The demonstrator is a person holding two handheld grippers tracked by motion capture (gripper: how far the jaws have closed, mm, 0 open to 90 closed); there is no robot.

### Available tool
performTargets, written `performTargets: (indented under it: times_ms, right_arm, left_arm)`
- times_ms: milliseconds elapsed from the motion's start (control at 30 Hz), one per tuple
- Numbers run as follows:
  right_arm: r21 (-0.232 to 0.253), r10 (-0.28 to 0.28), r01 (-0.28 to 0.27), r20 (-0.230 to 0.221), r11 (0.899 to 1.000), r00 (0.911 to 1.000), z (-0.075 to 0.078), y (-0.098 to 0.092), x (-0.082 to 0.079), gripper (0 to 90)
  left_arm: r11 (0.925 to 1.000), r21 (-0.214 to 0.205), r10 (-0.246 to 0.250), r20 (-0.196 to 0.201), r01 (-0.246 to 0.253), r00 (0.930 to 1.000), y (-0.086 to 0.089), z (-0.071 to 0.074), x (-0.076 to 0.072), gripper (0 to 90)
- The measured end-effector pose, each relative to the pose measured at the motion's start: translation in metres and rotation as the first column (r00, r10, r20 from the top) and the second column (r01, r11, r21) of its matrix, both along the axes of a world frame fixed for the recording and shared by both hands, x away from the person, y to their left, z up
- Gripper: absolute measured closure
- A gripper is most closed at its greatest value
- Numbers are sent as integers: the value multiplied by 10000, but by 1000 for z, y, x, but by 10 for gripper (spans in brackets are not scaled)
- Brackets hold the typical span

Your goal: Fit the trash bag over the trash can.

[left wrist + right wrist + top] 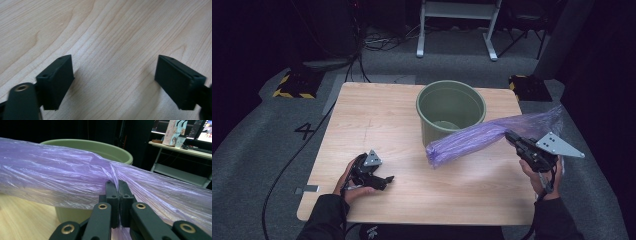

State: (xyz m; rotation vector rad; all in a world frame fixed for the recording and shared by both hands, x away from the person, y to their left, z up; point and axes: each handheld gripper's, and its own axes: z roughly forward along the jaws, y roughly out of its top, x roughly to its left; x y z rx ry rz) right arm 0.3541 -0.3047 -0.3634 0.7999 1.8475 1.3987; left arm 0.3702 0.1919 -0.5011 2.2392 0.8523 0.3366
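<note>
A long, crumpled purple plastic bag (482, 137) hangs in the air beside a green bucket (451, 111) on the wooden table (377, 125). My right gripper (511, 136) is shut on the bag near its right end, and the bag's left end droops toward the tabletop in front of the bucket. In the right gripper view the closed jaws pinch a fold of the purple bag (62, 180), with the bucket's rim (100, 147) behind it. My left gripper (388, 179) rests low at the table's front left, open, and between its fingers (57, 80) lies bare wood.
The bucket stands at the table's far centre, its inside looking empty apart from a pale bottom. Cables (287, 165) run over the grey floor to the left. A white frame (457, 25) stands beyond the table, and yellow-black striped blocks (294, 85) sit at its far corners.
</note>
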Motion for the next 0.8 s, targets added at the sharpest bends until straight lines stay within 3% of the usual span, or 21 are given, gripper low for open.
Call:
performTargets:
  times_ms: [300, 467, 667, 800]
  right_arm:
    - [142, 46, -52, 366, 9999, 9993, 16, -3, -5, 900]
    - [121, -388, 382, 525, 9992, 9979, 25, -6, -1, 900]
    - [86, -1111, 1108, 452, 9938, 9928, 24, -8, 17, 900]
    - [282, -1594, 1587, 272, 9869, 9868, 23, -13, 27, 900]
  left_arm:
    - [9997, -249, -48, 228, 54, 9997, 0, 6, -3, 164]
    - [9984, -550, -92, 420, 116, 9991, -1, 14, -6, 166]
    - [9904, -1246, -429, 1286, 591, 9908, -12, 40, -15, 166]
    - [9853, -1429, -678, 1748, 934, 9823, -19, 55, -19, 170]
